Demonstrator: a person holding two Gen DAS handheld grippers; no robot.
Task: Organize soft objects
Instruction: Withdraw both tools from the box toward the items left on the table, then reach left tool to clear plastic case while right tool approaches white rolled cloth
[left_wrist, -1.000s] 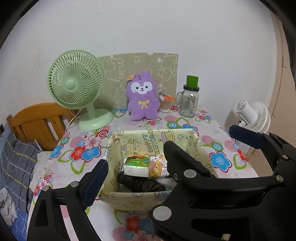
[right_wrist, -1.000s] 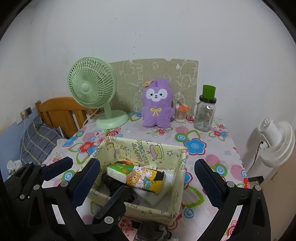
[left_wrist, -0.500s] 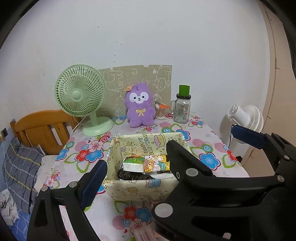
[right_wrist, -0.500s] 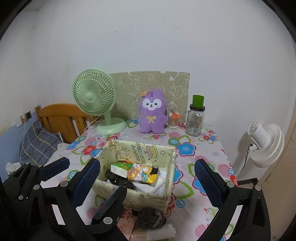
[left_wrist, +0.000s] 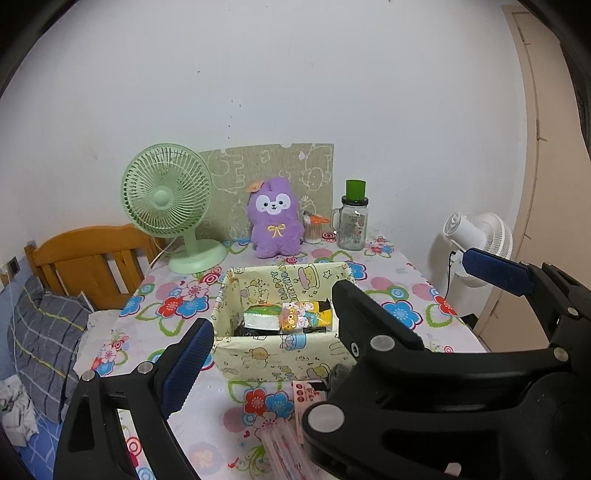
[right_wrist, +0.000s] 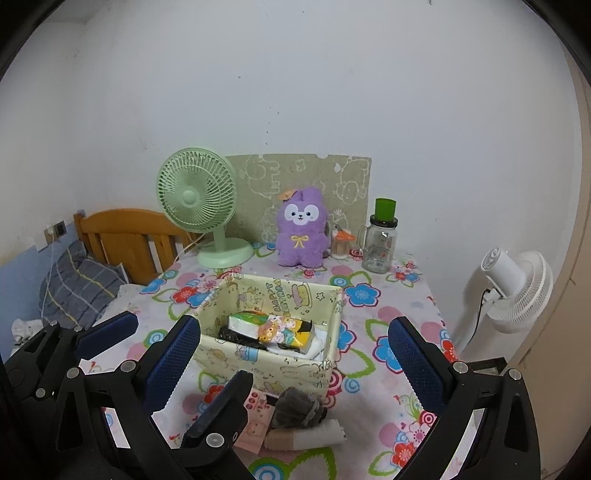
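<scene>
Right tool (right_wrist: 295, 354) and left tool (left_wrist: 336, 317) spread wide, empty, above box (right_wrist: 236, 354) near rim, grey sock (right_wrist: 295, 406) just outside.

Black hand-held gripper (right_wrist: 291, 365) frames, blue ribbed finger pads (right_wrist: 413, 360), silver screws (left_wrist: 379, 342)

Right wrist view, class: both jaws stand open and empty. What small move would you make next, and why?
Probably lower the right gripper toward the grey soft bundle lying on the tablecloth just in front of the fabric storage box. The box already holds tissue packs, while this bundle lies outside it.
</scene>
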